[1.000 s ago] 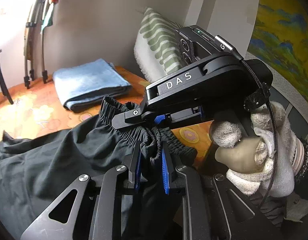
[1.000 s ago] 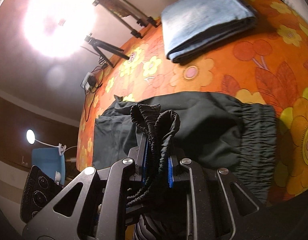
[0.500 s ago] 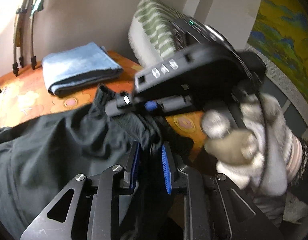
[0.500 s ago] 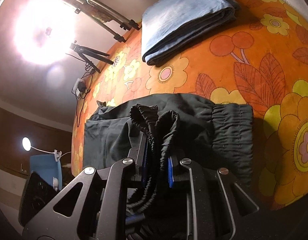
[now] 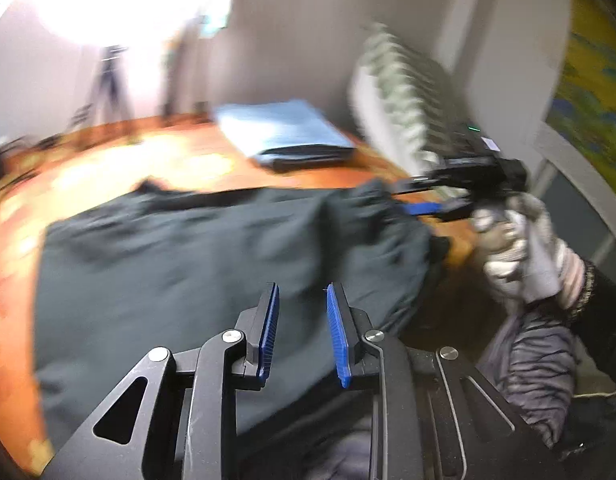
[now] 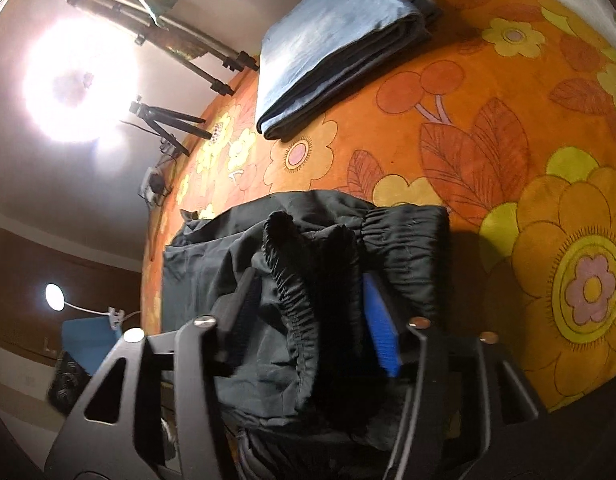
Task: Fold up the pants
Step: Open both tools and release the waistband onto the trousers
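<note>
Lying on the orange floral bedspread [image 6: 488,128], the black pants [image 6: 404,248] sit between the right claw's [image 6: 308,312] just-spread pads, waistband apparently loose; left claw [image 5: 301,330] slightly parted, empty.

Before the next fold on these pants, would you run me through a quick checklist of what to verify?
1. Left tongs free of cloth: ok, blue pads apart, nothing between them.
2. Right tongs let go of the waistband: cannot tell; they have just been opening, but the gathered band sits between the pads.
3. Pants lying flat: not ok, bunched at the waistband end.
4. Pants fully on the bedspread: cannot tell, near edge hidden.
5. Blue stack apart from the pants: ok.
</note>
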`<state>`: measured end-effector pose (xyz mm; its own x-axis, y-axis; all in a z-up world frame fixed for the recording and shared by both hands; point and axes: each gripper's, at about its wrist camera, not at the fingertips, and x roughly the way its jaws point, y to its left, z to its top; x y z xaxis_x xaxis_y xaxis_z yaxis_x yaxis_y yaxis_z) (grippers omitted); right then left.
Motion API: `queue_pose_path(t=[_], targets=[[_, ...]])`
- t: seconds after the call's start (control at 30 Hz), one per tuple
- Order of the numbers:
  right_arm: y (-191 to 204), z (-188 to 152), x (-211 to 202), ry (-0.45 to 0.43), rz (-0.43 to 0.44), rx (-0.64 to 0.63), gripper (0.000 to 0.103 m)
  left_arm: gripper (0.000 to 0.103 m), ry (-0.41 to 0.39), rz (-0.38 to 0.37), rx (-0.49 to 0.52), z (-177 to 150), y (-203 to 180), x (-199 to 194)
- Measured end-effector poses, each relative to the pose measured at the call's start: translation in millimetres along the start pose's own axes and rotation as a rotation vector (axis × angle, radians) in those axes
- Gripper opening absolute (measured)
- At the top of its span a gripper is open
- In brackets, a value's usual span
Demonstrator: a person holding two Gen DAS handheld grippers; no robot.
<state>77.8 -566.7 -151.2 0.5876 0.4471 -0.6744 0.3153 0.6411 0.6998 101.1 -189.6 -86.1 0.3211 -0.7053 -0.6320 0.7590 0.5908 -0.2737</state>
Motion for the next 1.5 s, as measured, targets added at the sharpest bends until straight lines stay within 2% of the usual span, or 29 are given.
queue_pose_path(t=[0.13,0.27,0.33,0.37,0.43,0.53,0.6,0.63,0.67,0.7,0.8,0.87,0.9,1.0,1.13,1.27,1.33,1.47,1.5], targets=[[4.3,-5.7,-0.8,0.012,-0.005,-0.028,0.058,0.023,-0.008,0.092,-0.096,-20.8,40.0,-23.7],[22.7,-17.6,8.0,0.023,-0.116,-0.124,0.056,0.023,-0.017,0.167,-0.163,-35.5,69.5,-35.7],[32.0,-24.1,13.2,0.027,-0.195,-0.175,0.033,0.023,-0.012,0.2,-0.187,-42.4,81.2,-36.4],[33.4,-26.4,13.7,0.029,-0.214,-0.185,0.025,0.023,-0.009,0.212,-0.196,-44.5,85.6,-36.8],[35.7,-30.6,11.8,0.028,-0.225,-0.191,0.02,0.023,-0.002,0.234,-0.221,-49.1,96.7,-37.8],[37.0,-35.3,7.1,0.008,-0.32,-0.235,0.02,0.023,0.004,0.253,-0.254,-53.6,110.5,-38.0],[41.5,-38.9,3.7,-0.012,-0.387,-0.276,0.026,0.023,-0.005,0.257,-0.265,-54.7,115.8,-43.7],[43.3,-39.2,1.2,-0.023,-0.4,-0.288,0.035,0.023,-0.012,0.258,-0.27,-55.3,118.0,-46.0],[46.4,-39.4,-3.6,-0.042,-0.405,-0.297,0.046,0.023,-0.015,0.259,-0.272,-55.4,119.2,-47.3],[49.8,-39.4,-11.9,-0.081,-0.383,-0.3,0.048,0.023,-0.02,0.262,-0.273,-56.1,120.2,-49.4],[62.1,-36.6,-34.5,-0.19,-0.331,-0.318,0.049,0.023,-0.028,0.264,-0.266,-56.9,120.3,-52.4],[73.8,-34.0,-41.6,-0.242,-0.266,-0.341,0.049,0.023,-0.029,0.263,-0.26,-57.4,118.3,-51.1],[80.5,-31.8,-38.3,-0.228,-0.229,-0.364,0.049,0.023,-0.029,0.261,-0.262,-57.8,118.4,-50.4],[90.9,-26.1,-12.8,-0.163,-0.196,-0.391,0.049,0.023,-0.023,0.251,-0.272,-60.1,118.4,-47.0],[74.8,-7.7,15.9,-0.087,-0.185,-0.303,0.049,0.023,-0.009,0.259,-0.27,-63.5,119.5,-42.7],[43.8,4.3,14.0,-0.111,-0.314,-0.2,0.049,0.023,-0.006,0.264,-0.286,-66.9,123.8,-43.5],[34.7,5.2,9.3,-0.098,-0.268,-0.162,0.049,0.023,-0.021,0.269,-0.302,-67.9,126.0,-48.9],[47.6,-2.5,-15.4,-0.181,-0.229,-0.207,0.049,0.024,-0.043,0.281,-0.336,-68.5,132.5,-61.9],[54.2,-6.1,-19.1,-0.192,-0.218,-0.229,0.049,0.034,-0.043,0.285,-0.346,-69.2,134.5,-64.3]])
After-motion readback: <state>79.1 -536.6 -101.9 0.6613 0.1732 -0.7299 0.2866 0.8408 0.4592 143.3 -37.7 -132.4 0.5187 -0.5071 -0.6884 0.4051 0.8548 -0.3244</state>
